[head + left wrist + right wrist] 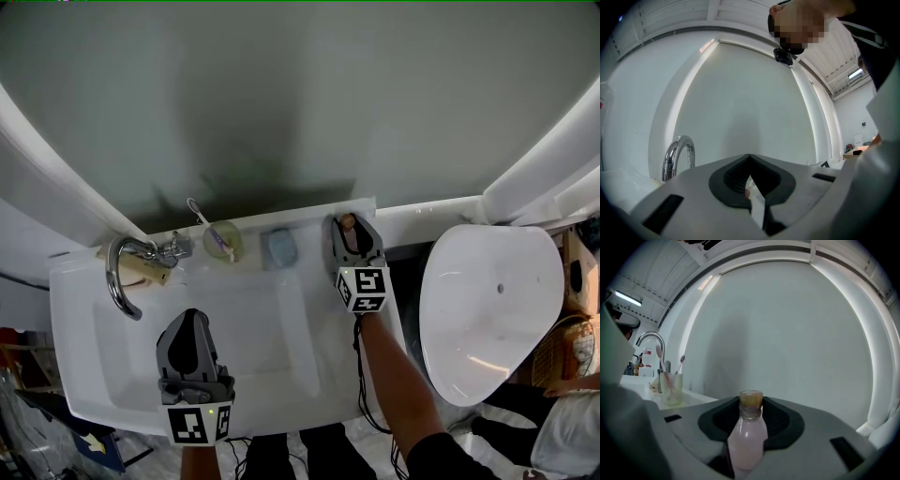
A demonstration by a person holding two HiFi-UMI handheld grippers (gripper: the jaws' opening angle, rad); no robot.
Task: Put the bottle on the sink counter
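Tap (pixel 120 272) of curved chrome is arching out over the white sink (pixel 272 328) from ten o'clock of the basin. Just right of it, at seven o'clock of the basin, the left tongs (pixel 192 319) are hovering over the front part of the bowl. Their tips are pressed together with nothing held between them, and they are pointing toward twelve o'clock.

Along the back ledge, the bench (pixel 314 225) is carrying a clear cup (pixel 222 241) at twelve o'clock of the basin, with a toothbrush (pixel 199 214) leaning out of it toward eleven. A blue soap bar (pixel 279 247) is lying just beside the cup, at its three o'clock.

Further right, at two o'clock of the basin, the right tongs (pixel 349 225) are reaching over the right end of the bench and pinching the bottle (pixel 747 437). The bottle is standing upright between the two pads, pale pink inside, with a brownish cap poking up above the tips. Whether its base is touching the bench cannot be told. The person's bare forearm (pixel 394 370) is stretching back from these tongs toward five o'clock.

A white toilet lid (pixel 487 309) is lying at three o'clock of the sink, and a cardboard box (pixel 565 349) is sitting beyond it at the right edge.
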